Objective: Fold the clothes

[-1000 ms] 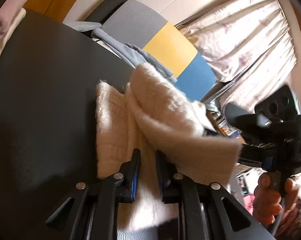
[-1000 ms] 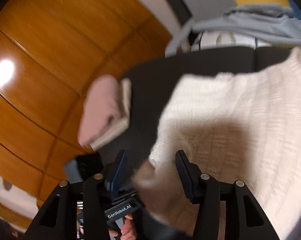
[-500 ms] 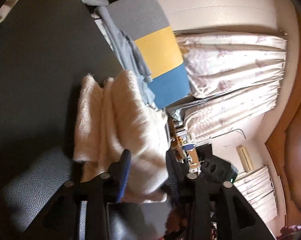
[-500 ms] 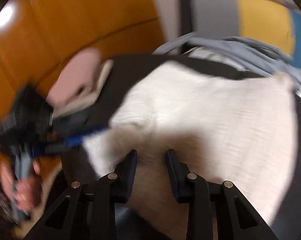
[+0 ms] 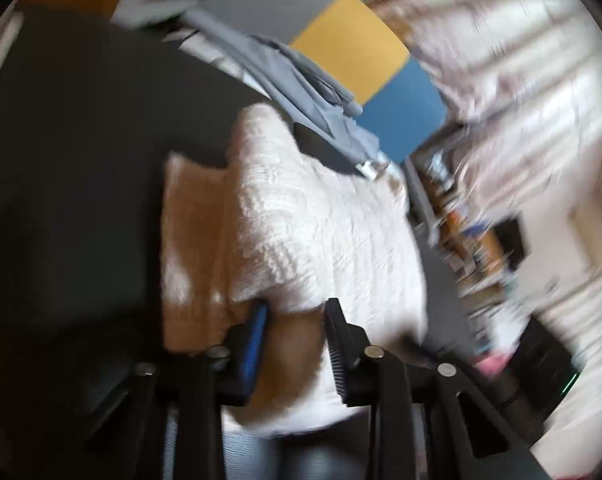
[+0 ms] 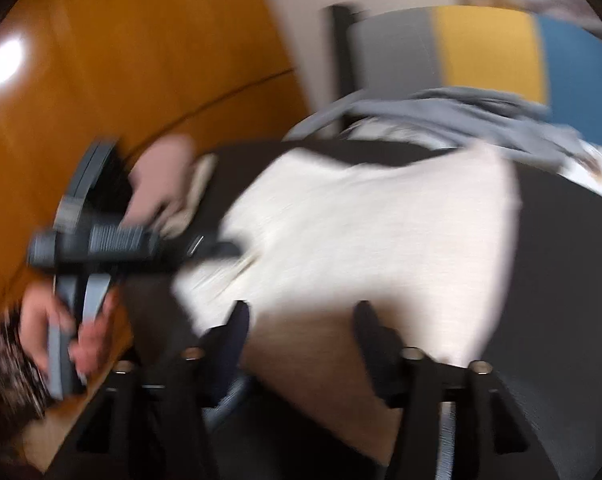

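Note:
A cream knitted sweater (image 5: 313, 232) lies folded over on the black table (image 5: 73, 168); it also shows in the right wrist view (image 6: 373, 240). My left gripper (image 5: 295, 312) is open, its jaws astride the sweater's near edge. My right gripper (image 6: 301, 312) is open wide over the sweater's near edge. In the right wrist view the left gripper's body (image 6: 101, 240) reaches onto the sweater's left edge, held by a hand. Both views are blurred.
A pink and cream folded stack (image 6: 169, 184) sits at the table's far left. A grey garment (image 6: 461, 112) hangs over a grey, yellow and blue chair (image 6: 489, 48) behind the table. Curtains (image 5: 521, 92) and clutter lie to the right.
Both grippers have opened and let go of the sweater. The lifted part has dropped onto the table in a fold. Both cameras swung during the motion.

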